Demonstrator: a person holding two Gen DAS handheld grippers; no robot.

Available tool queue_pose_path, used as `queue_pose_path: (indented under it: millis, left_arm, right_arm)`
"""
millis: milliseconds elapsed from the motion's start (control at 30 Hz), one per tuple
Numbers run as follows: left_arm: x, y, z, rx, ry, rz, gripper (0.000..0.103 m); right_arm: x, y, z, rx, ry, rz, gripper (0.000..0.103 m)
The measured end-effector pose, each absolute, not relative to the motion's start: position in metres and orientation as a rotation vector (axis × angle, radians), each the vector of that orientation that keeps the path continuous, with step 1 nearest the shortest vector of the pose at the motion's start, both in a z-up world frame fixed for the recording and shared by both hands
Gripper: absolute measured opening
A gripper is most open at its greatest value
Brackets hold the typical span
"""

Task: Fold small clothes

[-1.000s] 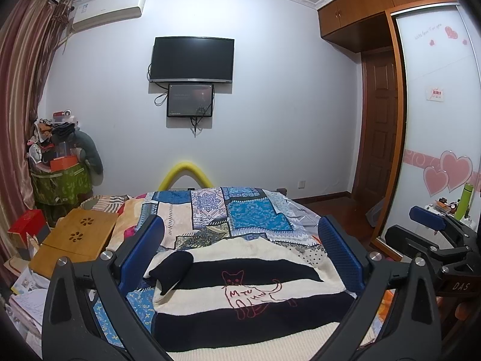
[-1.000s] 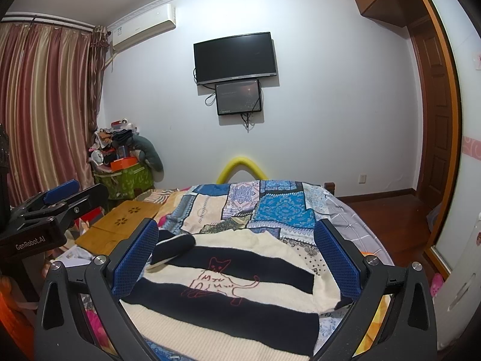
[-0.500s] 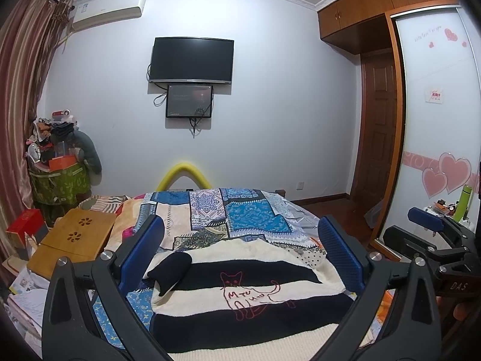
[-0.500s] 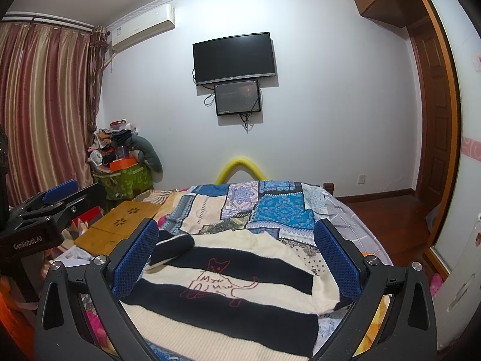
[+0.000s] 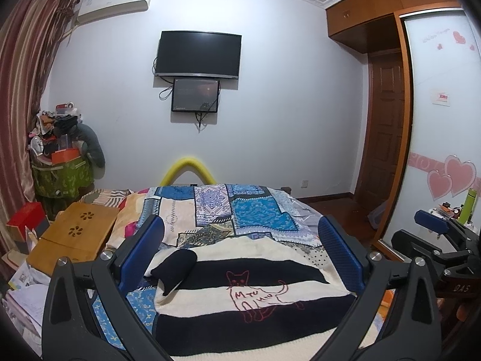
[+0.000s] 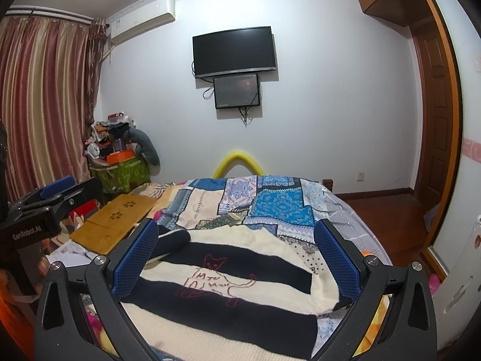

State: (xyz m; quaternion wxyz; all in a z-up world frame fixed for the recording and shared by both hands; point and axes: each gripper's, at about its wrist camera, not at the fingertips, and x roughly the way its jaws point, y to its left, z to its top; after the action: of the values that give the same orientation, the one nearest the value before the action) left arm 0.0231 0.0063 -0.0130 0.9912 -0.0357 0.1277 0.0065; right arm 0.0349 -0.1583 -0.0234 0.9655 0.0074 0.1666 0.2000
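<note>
Knitted in cream and navy stripes, the sweater [image 5: 252, 297] is lying flat on the patchwork bedspread [image 5: 240, 213], its red cat outline [image 6: 215, 282] facing up and one dark sleeve [image 5: 176, 267] already lying folded across the chest. Both tongs are hovering above it, released and grasping nothing: the left tongs [image 5: 239, 255] and the right tongs [image 6: 236, 258] are each standing with jaws wide apart.

Judged from this layout, the step in hand is approaching for the next fold. To do it well, each tong should be lowering onto an outer edge, pinching both knit layers together, then lifting evenly so the stripes are staying aligned.

The left wrist view is showing the right tongs beside a heart-decorated wardrobe door [image 5: 442, 138]; the right wrist view is showing instead the striped curtain [image 6: 45, 102] and the sweater's right edge [image 6: 326, 288] curling.
</note>
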Motion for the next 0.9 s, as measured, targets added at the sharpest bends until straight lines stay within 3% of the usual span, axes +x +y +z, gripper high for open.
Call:
queue_pose_path:
  millis: [533,900]
  left_arm:
    - [0.127,0.103,-0.051,-0.07,0.433,0.143,0.103]
    - [0.231,0.191,-0.152,-0.171,0.78,0.318,0.103]
  right_arm:
    - [0.109,-0.157,-0.057,-0.029,0.411,0.327,0.103]
    - [0.172,-0.146,-0.097,-0.151,0.547,0.316,0.103]
